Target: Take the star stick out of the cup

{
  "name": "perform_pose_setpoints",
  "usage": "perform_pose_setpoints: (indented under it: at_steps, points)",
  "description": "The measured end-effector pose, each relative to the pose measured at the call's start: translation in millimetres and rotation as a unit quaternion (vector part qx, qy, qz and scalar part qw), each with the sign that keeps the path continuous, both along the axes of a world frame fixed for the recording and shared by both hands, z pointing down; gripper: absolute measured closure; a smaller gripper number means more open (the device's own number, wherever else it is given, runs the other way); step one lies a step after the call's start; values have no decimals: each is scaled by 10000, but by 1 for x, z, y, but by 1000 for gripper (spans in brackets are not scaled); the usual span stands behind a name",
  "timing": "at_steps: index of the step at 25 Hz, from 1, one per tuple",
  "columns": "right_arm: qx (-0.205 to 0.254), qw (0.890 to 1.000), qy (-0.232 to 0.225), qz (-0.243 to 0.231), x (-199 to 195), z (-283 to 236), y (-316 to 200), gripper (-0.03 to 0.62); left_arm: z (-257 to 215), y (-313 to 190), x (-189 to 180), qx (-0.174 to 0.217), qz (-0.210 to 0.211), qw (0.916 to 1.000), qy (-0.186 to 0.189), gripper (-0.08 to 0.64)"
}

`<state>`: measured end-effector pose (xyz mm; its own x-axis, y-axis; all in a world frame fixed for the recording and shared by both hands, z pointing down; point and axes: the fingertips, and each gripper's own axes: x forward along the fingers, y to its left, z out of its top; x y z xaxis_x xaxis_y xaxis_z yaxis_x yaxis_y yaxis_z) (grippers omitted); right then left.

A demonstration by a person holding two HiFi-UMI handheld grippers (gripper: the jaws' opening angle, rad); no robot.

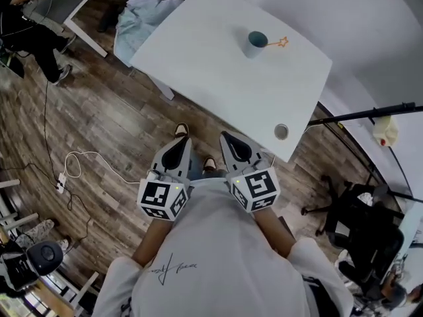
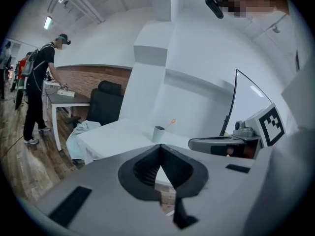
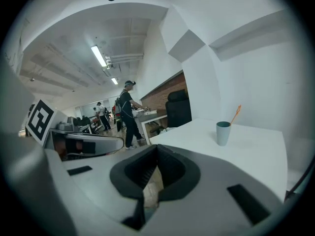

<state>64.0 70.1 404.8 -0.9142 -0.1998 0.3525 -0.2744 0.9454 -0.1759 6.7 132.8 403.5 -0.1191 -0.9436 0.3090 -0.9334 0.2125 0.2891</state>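
We hold the left gripper [image 1: 180, 141] and right gripper [image 1: 229, 140] low by the body, short of the table [image 1: 198, 71], both aimed at it. Both sets of jaws are pressed together with nothing in them. The star stick [image 1: 277, 43] leans in the cup [image 1: 254, 44] at the far side, well apart from us. The star overhangs the rim, so it looks easy to pinch.

Your white table [image 1: 198, 58] fills the upper middle of the head view, with a small round thing [image 1: 281, 131], perhaps a lid, near its lower right corner. A pale blue cloth [image 1: 140, 15] sits at upper left. A white cable [image 1: 82, 160] loops on the wood floor [image 1: 99, 111] at left.
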Motion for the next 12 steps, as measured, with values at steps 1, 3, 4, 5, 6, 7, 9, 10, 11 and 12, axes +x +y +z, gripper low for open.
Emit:
perform_pose_setpoints:
  at_steps: [1,3,4,5,6,7,9,10,11,12]
  points:
    - [8,10000,24,80,-1,1,-7,583,1,-8,-2,16,86,10000,11,554]
    - [16,9997,64,243,-3,2,-22,583,3,-26,-7,41,258,9997,29,554]
    - [10,9994,76,324,-4,2,-30,583,3,-36,-10,48,341,9994,40,554]
    - [0,9991,87,404,-7,3,-38,583,4,-46,-13,54,420,9991,50,554]
    - [-4,9988,97,480,-9,3,-45,583,4,-55,-17,63,499,9987,54,554]
    - [1,9984,105,555,-13,2,-53,583,3,-65,-22,73,580,9983,49,554]
    - [24,9974,105,710,-21,-2,-67,583,0,-83,-32,98,752,9971,33,554]
    - [33,9968,102,790,-25,-4,-73,583,-3,-92,-36,112,841,9964,25,554]
    - [39,9961,100,872,-29,-6,-80,583,-5,-100,-40,123,933,9956,18,554]
    - [38,9953,98,959,-33,-7,-86,583,-7,-108,-43,127,1031,9946,13,554]
